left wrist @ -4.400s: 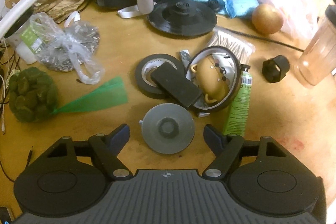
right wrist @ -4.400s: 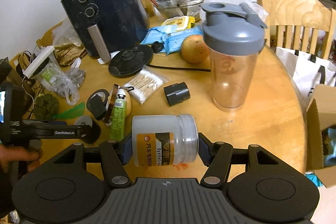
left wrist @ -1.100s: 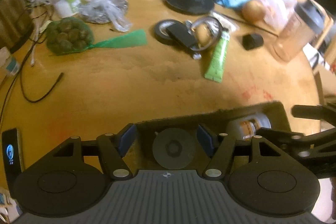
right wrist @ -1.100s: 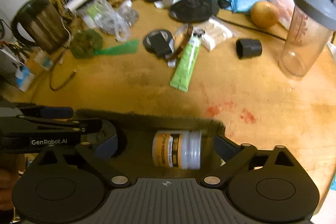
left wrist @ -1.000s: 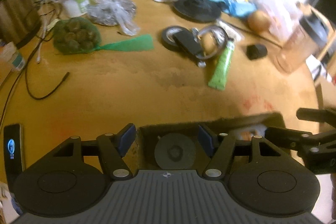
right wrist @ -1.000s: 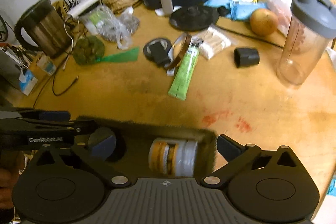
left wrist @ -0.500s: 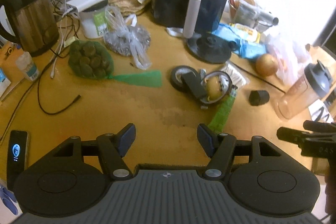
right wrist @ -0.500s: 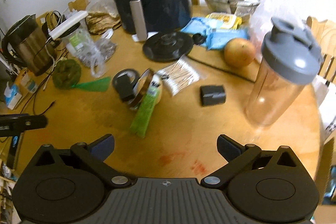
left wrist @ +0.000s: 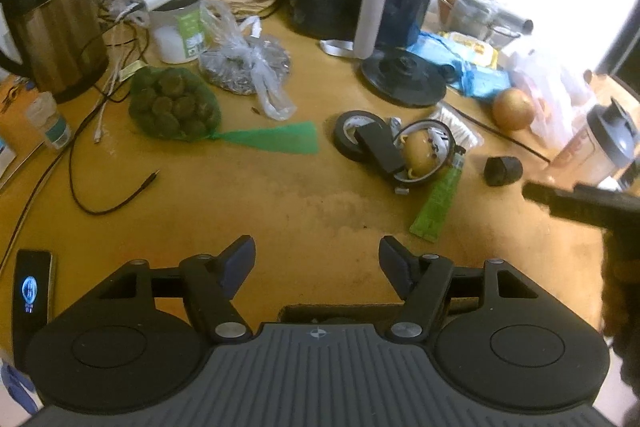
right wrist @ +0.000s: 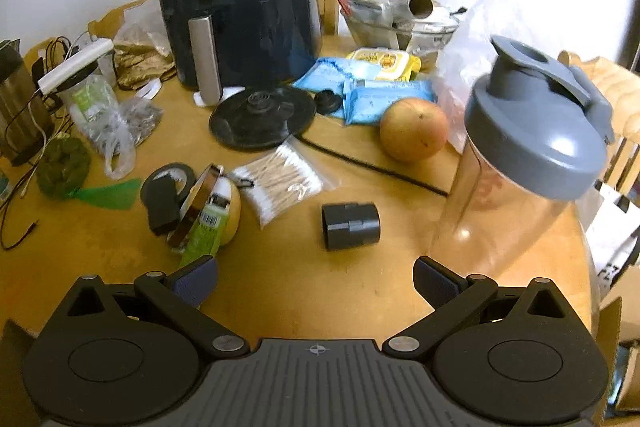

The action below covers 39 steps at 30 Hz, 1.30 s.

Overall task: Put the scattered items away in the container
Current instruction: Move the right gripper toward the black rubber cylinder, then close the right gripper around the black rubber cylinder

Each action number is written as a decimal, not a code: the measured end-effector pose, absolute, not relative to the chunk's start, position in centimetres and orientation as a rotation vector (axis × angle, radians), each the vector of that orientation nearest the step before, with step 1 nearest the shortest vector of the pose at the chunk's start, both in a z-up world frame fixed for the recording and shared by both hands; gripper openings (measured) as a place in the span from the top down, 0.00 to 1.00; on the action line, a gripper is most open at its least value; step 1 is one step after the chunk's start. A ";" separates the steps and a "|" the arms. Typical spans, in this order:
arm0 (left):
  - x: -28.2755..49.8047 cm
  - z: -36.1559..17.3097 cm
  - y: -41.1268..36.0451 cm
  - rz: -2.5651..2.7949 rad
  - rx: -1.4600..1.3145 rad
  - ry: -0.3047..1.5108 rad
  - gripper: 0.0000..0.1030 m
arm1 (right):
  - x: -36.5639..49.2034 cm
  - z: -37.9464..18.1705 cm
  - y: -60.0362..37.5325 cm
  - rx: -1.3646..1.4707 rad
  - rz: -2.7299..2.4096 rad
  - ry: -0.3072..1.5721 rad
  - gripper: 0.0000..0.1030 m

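Black coupling [right wrist: 351, 225] lies on its side on bench [right wrist: 280, 287], just ahead of right tongs [right wrist: 315, 277], wide open, empty. Approach straight, straddle its barrel, not ends; it may roll. Left tongs [left wrist: 316, 259] opening, empty, above container rim [left wrist: 340, 308].

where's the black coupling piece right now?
In the right wrist view the black coupling lies on its side mid-table, between the cotton swab bag on its left and the shaker bottle on its right.
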<state>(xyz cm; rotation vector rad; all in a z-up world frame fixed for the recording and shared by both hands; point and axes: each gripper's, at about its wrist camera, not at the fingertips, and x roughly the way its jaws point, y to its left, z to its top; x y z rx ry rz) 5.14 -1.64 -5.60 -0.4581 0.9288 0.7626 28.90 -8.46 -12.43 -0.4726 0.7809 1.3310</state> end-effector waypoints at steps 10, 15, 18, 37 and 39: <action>4.4 -7.0 -0.1 0.672 -0.480 0.968 0.34 | 28.9 -15.3 -4.3 -0.495 1.265 0.744 0.09; 3.7 -8.1 1.0 0.645 -0.510 0.995 0.34 | 28.7 -17.3 -2.4 -0.529 1.240 0.723 0.13; 3.2 -8.2 1.5 0.639 -0.517 0.994 0.34 | 28.5 -18.5 -1.2 -0.569 1.229 0.703 0.13; 2.1 -9.0 0.6 0.715 -0.593 1.003 0.34 | 31.5 -19.5 -2.1 -0.452 1.272 0.786 0.53; 2.6 -8.8 0.2 0.716 -0.587 1.001 0.34 | 31.6 -19.5 -2.1 -0.450 1.276 0.792 0.53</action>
